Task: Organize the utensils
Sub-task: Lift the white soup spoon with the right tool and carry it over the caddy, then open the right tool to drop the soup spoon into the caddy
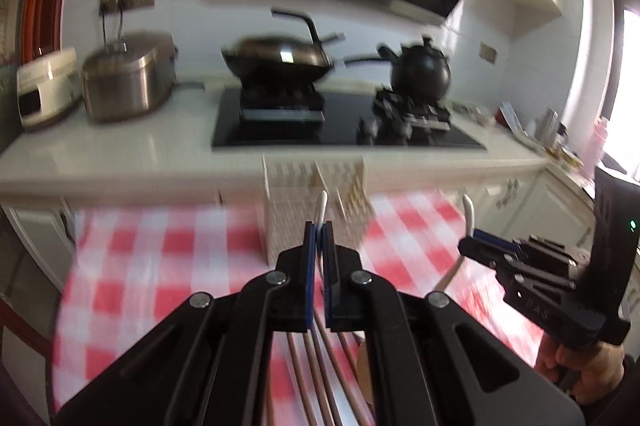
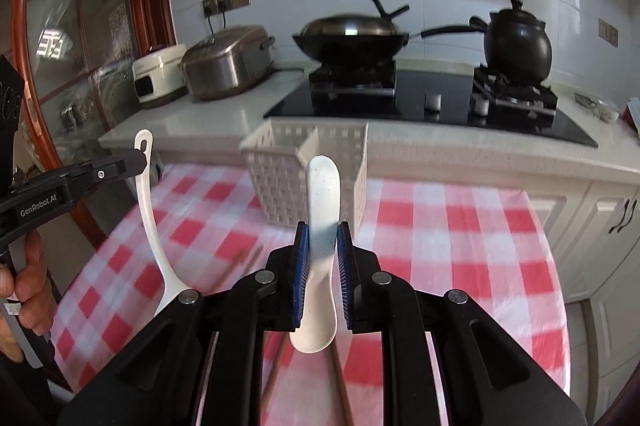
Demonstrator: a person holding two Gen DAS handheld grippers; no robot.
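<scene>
My left gripper point(image 1: 319, 226) is shut on the handle of a white rice paddle point(image 1: 322, 203), held above the checked table; the paddle also shows in the right wrist view point(image 2: 147, 209), hanging from the left gripper point(image 2: 140, 159). My right gripper point(image 2: 323, 230) is shut on a white ceramic spoon point(image 2: 322, 197), handle pointing up; the spoon point(image 1: 468, 211) and the right gripper point(image 1: 474, 240) also show in the left wrist view. A white slotted utensil basket point(image 2: 280, 185) with a divider stands at the table's far edge, just ahead of both grippers point(image 1: 288, 222). Brown chopsticks point(image 1: 316, 366) lie on the cloth below.
The table has a red-and-white checked cloth point(image 2: 460, 246). Behind it runs a white counter point(image 2: 480, 153) with a black hob, a wok point(image 2: 348, 37), a black kettle point(image 2: 516, 41), a steel cooker point(image 2: 228, 61) and a white appliance point(image 2: 156, 73).
</scene>
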